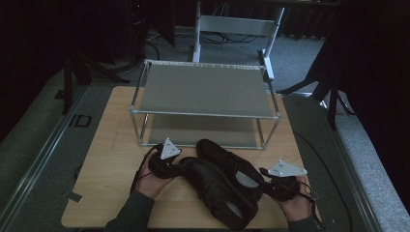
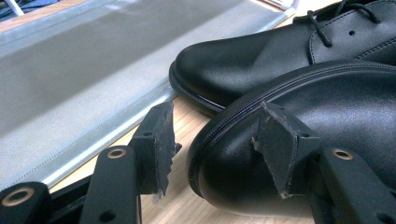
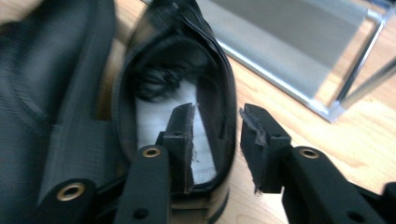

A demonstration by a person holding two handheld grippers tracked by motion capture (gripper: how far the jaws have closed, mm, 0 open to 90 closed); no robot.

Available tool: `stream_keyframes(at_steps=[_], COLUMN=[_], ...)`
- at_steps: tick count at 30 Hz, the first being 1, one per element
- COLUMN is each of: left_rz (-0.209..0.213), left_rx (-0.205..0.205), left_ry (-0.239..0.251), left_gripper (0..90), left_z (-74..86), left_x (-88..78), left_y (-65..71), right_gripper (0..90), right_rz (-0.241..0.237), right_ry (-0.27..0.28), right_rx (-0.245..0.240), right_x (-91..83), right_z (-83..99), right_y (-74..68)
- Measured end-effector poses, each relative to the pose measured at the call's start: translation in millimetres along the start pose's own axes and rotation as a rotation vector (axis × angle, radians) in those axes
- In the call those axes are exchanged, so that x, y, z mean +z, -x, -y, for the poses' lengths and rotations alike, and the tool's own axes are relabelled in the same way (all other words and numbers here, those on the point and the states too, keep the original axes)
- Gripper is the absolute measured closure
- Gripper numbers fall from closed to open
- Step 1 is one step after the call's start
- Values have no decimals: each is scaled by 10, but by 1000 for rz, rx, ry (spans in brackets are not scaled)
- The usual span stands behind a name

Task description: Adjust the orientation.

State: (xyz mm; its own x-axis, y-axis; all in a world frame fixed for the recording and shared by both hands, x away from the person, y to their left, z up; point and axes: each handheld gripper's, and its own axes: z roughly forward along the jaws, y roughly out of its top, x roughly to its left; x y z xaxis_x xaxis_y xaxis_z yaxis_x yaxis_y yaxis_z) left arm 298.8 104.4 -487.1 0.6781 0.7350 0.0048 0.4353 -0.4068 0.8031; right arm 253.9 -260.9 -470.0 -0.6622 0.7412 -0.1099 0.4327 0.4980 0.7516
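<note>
Left gripper (image 1: 180,166): jaws apart, forearm low. Right gripper (image 1: 264,180): jaws apart, hand gripping handle.

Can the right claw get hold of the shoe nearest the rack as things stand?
Probably yes: the right claw is open, straddling the heel wall of the far shoe, one jaw inside, one outside, nothing between.

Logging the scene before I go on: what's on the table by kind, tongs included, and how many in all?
Black shoes: 2, the nearer shoe and the farther shoe
Metal shoe rack: 1, the two-shelf rack
Tongs: 2, the left tongs and the right tongs
Total: 5
</note>
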Motion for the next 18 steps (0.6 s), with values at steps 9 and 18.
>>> stream_keyframes(at_steps=[9,18], left_rz=[-8,-11], left_rx=[-4,-12], left_ry=[0,4], left_gripper=[462,459], left_z=[-4,6], left_x=[4,-7], left_y=[8,10], right_gripper=[524,477], right_rz=[-120,-222], right_ry=[65,63], right_rx=[-82,-172], right_x=[-167,-112], right_z=[-131,-172], right_y=[-336,-728])
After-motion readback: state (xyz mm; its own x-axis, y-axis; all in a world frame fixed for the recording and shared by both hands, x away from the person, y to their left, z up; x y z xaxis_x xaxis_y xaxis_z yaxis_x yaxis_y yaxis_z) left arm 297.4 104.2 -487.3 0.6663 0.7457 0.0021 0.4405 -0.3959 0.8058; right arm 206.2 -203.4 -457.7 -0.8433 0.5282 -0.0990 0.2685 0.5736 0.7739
